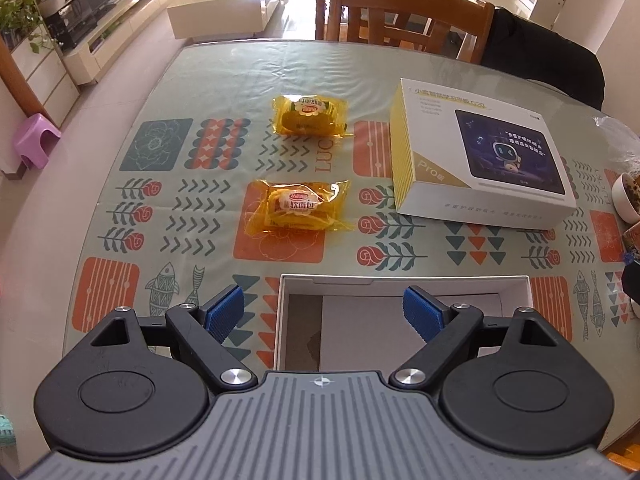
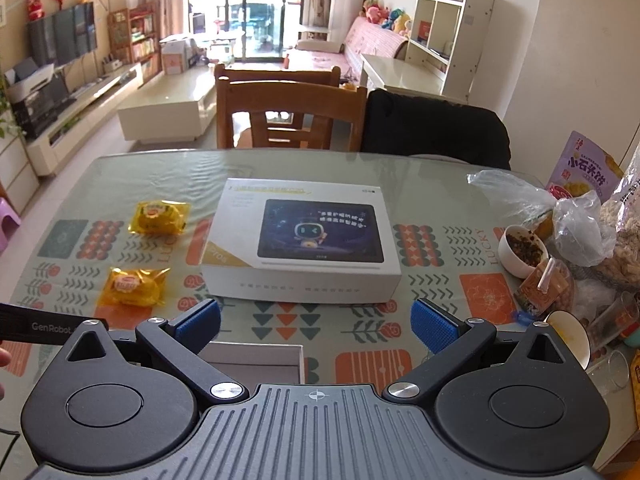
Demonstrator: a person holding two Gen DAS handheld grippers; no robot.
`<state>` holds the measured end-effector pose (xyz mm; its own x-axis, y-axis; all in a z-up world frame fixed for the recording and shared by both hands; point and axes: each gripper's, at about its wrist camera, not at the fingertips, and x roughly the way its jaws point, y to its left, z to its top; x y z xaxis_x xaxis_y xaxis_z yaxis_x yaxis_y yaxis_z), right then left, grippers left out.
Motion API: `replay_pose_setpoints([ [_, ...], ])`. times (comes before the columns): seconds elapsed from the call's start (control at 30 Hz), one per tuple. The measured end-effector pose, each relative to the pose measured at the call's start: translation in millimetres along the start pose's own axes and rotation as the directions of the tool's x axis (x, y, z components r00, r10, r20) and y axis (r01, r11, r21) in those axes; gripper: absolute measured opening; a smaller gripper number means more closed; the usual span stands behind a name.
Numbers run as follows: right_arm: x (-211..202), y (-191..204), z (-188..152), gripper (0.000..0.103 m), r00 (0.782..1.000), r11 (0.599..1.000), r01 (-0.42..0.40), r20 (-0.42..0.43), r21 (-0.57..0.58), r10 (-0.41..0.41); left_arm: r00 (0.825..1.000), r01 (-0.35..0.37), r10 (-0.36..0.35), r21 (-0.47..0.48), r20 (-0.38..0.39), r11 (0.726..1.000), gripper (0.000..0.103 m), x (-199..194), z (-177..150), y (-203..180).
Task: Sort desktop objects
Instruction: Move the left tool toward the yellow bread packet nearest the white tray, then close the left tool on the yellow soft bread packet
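Note:
Two yellow wrapped bread packets lie on the patterned table: a far one (image 1: pixel 309 115) (image 2: pixel 159 217) and a near one (image 1: pixel 299 209) (image 2: pixel 133 286). A white tablet box lid (image 1: pixel 478 156) (image 2: pixel 307 238) lies to their right. An open white box base (image 1: pixel 404 312) (image 2: pixel 256 362) sits at the near edge. My left gripper (image 1: pixel 324 312) is open and empty, hovering above the box base. My right gripper (image 2: pixel 316 326) is open and empty, above the table in front of the tablet box lid.
At the right stand a white bowl of food (image 2: pixel 522 250), plastic bags (image 2: pixel 576 216), a purple snack bag (image 2: pixel 580 172), a cup with a straw (image 2: pixel 542 286) and glasses (image 2: pixel 612 364). Wooden chairs (image 2: pixel 292 116) stand beyond the far edge.

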<state>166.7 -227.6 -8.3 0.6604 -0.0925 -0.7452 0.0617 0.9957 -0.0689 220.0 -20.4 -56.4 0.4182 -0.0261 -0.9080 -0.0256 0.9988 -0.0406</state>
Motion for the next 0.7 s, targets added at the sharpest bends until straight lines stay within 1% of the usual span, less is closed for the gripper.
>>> replay_pose_setpoints([
  [0.47, 40, 12, 15, 0.103, 0.995, 0.996, 0.079, -0.071, 0.042, -0.076, 0.998, -0.038, 0.039, 0.011, -0.05, 0.999, 0.103, 78, 54, 13],
  [0.7, 59, 20, 23, 0.103, 0.989, 0.994, 0.103, -0.11, 0.028, -0.1, 0.995, -0.053, 0.053, 0.001, -0.089, 0.999, 0.103, 119, 72, 15],
])
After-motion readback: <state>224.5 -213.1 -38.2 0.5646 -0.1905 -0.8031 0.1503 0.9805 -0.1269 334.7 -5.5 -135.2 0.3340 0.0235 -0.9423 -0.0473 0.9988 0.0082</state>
